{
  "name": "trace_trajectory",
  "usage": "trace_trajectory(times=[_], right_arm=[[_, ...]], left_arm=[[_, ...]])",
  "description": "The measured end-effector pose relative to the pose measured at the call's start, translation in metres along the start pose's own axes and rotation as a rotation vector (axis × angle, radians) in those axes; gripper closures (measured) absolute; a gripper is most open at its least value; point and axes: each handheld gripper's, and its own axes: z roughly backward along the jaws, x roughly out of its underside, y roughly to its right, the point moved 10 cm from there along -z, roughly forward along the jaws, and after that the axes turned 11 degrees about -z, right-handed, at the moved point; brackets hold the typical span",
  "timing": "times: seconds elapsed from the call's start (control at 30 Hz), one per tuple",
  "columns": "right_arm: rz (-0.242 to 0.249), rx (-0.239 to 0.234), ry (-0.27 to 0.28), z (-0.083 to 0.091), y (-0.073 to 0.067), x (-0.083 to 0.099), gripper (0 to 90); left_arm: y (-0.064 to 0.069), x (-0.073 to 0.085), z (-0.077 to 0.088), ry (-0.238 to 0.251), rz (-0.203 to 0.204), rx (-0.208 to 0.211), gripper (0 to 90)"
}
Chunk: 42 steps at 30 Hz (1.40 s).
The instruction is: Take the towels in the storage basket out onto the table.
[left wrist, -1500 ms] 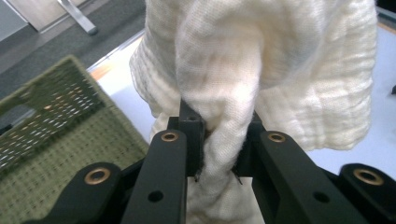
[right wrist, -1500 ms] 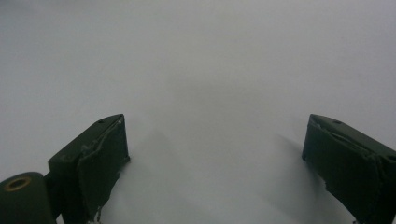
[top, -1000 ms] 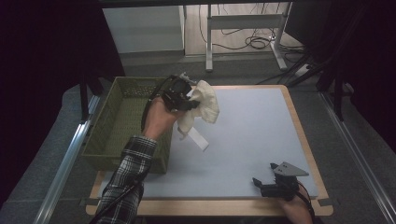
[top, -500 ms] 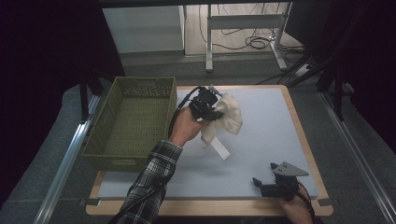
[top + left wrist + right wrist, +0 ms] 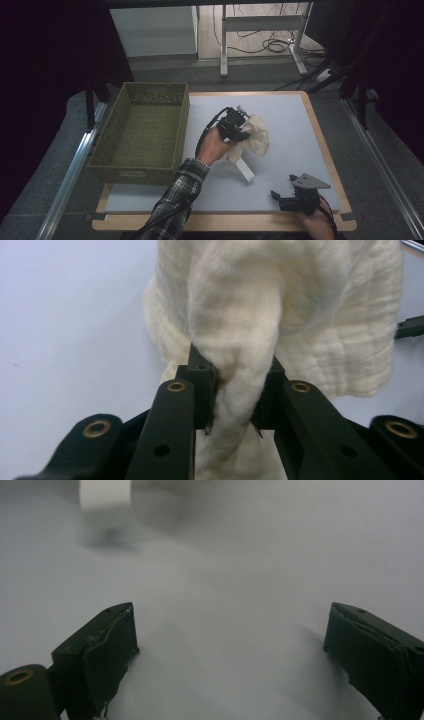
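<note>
Cloth [image 5: 280,315] cut by top edge, left gripper view; white strip [image 5: 105,500] blurred, right gripper view.

A woven olive-green basket [image 5: 142,135] sits on the left part of the bench [image 5: 300,120], its long side running away from the camera and its inside bare. The bench has a pale grey-blue top with a light wooden rim, and the basket's left wall overhangs that rim slightly. Beyond the far edge stands a white cabinet [image 5: 152,30] on the floor, with a grey metal desk frame [image 5: 260,25] just beside it and black cables [image 5: 272,46] lying under that frame.
</note>
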Motion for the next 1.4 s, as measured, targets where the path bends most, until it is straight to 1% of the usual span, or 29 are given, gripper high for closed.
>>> trace_trajectory(times=[0.07,0.1,0.13,0.3,0.33,0.37,0.43,0.53,0.57,0.63,0.67,0.73,0.77,0.9,0.93,0.97,1.0,1.03,1.07,1.1,1.23,1.33,1.4], right_arm=[[0.001,0.002,0.000,0.000,0.000,0.000,7.0],[0.001,0.002,0.000,0.000,0.000,0.000,7.0],[0.001,0.002,0.000,0.000,0.000,0.000,6.9],[0.002,0.002,0.000,0.000,0.000,0.000,6.9],[0.002,0.002,0.000,0.000,0.000,0.000,7.0],[0.002,0.003,0.000,0.000,0.000,0.000,6.9],[0.002,0.003,0.000,0.000,0.000,0.000,6.9],[0.003,0.003,0.000,0.000,0.000,0.000,6.9],[0.003,0.002,0.000,0.000,0.000,0.000,6.9],[0.003,0.002,0.000,0.000,0.000,0.000,6.9],[0.003,0.002,0.000,0.000,0.001,0.000,6.9],[0.004,0.002,0.000,0.000,0.001,0.000,6.9],[0.004,0.002,0.001,0.000,0.001,0.000,6.9],[0.003,0.001,0.000,0.000,0.000,0.000,6.9],[0.003,0.002,0.000,0.000,0.000,0.000,6.9],[0.003,0.001,-0.001,0.000,0.000,0.000,7.0],[0.003,0.001,-0.001,0.000,0.000,0.000,7.0],[0.004,-0.001,0.000,0.000,0.000,0.000,6.9],[0.006,0.000,0.001,0.000,0.000,0.000,6.9],[0.005,0.000,0.000,0.000,0.000,0.000,6.8],[0.007,0.001,0.000,0.001,0.000,0.001,6.7],[0.009,0.004,-0.007,0.001,0.000,0.000,6.7],[0.008,0.006,-0.009,0.001,-0.001,0.000,6.8]], left_arm=[[0.003,0.002,-0.008,0.005,0.001,0.004,74.7],[0.003,0.002,-0.008,0.005,0.001,0.004,74.3],[0.006,0.005,-0.015,0.001,-0.001,0.013,73.7],[0.015,0.012,-0.031,-0.009,-0.006,0.040,71.7],[0.017,0.014,-0.036,-0.016,-0.005,0.049,70.8],[0.018,0.015,-0.039,-0.021,-0.010,0.048,69.6],[0.020,0.019,-0.045,-0.036,-0.013,0.051,65.5],[0.023,0.023,-0.052,-0.042,-0.012,0.056,54.5],[0.023,0.023,-0.052,-0.035,-0.006,0.055,50.6],[0.024,0.021,-0.049,-0.011,0.020,0.071,43.3],[0.023,0.020,-0.046,-0.006,0.025,0.069,39.2],[0.022,0.018,-0.040,0.013,0.035,0.059,33.7],[0.021,0.019,-0.036,0.010,0.032,0.059,30.9],[0.018,0.020,-0.018,0.044,0.040,0.037,27.8],[0.018,0.020,-0.018,0.044,0.040,0.037,27.9],[0.017,0.023,-0.011,0.059,0.047,0.029,27.8],[0.016,0.025,-0.007,0.066,0.053,0.024,27.9],[0.016,0.025,-0.007,0.066,0.053,0.024,27.9],[0.015,0.030,-0.001,0.077,0.068,0.013,28.1],[0.015,0.033,0.002,0.086,0.078,0.005,28.1],[0.016,0.046,0.010,0.104,0.095,-0.035,26.4],[0.020,0.058,0.013,0.107,0.095,-0.064,22.2],[0.025,0.067,0.013,0.098,0.084,-0.077,20.3]])
